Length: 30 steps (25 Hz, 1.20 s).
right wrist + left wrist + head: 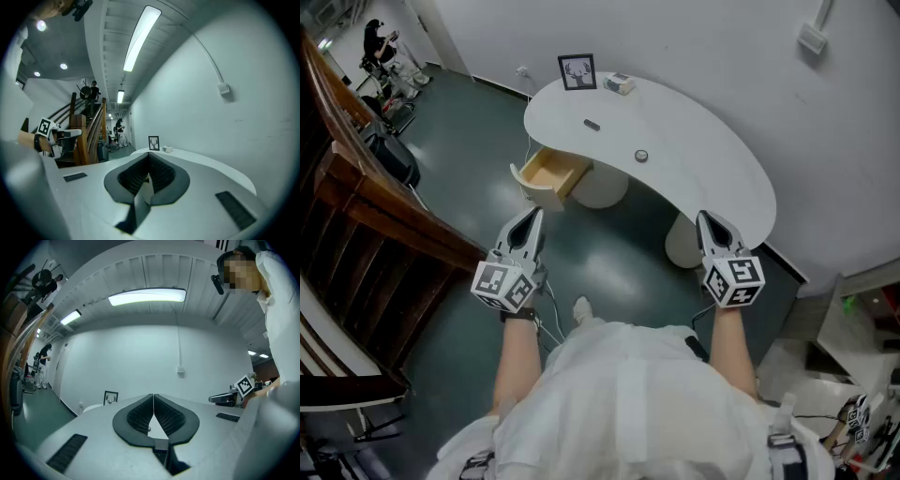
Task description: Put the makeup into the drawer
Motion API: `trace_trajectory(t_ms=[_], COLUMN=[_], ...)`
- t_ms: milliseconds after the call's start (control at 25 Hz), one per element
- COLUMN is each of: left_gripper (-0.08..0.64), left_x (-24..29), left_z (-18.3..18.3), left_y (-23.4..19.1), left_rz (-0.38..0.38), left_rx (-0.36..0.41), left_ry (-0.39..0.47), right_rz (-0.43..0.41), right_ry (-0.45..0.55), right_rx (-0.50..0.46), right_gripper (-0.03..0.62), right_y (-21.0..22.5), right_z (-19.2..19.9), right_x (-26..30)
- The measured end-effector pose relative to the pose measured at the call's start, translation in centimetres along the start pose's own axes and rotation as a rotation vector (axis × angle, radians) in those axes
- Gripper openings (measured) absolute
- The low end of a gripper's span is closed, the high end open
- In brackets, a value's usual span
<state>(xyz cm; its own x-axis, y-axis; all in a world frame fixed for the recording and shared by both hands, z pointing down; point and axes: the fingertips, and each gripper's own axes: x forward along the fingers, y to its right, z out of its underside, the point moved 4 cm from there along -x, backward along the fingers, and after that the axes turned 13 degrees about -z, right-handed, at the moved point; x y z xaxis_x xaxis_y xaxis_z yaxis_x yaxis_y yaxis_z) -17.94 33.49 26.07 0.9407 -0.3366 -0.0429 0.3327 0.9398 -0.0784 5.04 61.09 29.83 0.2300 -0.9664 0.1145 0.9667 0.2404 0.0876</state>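
**Makeup waits on the table, both grippers shut and empty**

Head view: the left gripper and right gripper are held out in front of the person, both well short of the white table. 2 small pieces that I take for the makeup, a dark stick and a round compact, lie apart on its top. The drawer under the table's edge stands pulled open and looks empty. A picture frame and a small box sit at the far end, and a stair rail runs along the left.

Left gripper view: the jaws meet, with nothing between them.

Right gripper view: the jaws are likewise closed on nothing, with the frame and box beyond.

Risks, as I judge them: the compact is low and round, so a shallow pinch could skid it across the smooth top. The open drawer juts into the left gripper's path and could be knocked.
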Motion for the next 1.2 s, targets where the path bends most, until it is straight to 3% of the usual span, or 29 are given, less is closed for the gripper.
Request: trace_trajectory(t_ms=[360,640,1200], left_gripper=[0.018,0.017,0.018], left_x=[0.7,0.7,0.9], left_z=[0.1,0.4,1.0], left_y=[0.0,0.2,0.4], left_rz=[0.010,0.001,-0.017], left_rx=[-0.006,-0.012,-0.024], left_ry=[0.003,0.001,-0.005], right_rz=[-0.009,-0.017,-0.023], right_ry=[0.002,0.063,0.046], right_rx=[-0.025,0.033,0.037], right_gripper=[0.009,0.009,0.009], right_y=[0.3,1.1,2.1], right_z=[-0.3,-0.4,0.2], right_x=[0.6,0.1,0.4])
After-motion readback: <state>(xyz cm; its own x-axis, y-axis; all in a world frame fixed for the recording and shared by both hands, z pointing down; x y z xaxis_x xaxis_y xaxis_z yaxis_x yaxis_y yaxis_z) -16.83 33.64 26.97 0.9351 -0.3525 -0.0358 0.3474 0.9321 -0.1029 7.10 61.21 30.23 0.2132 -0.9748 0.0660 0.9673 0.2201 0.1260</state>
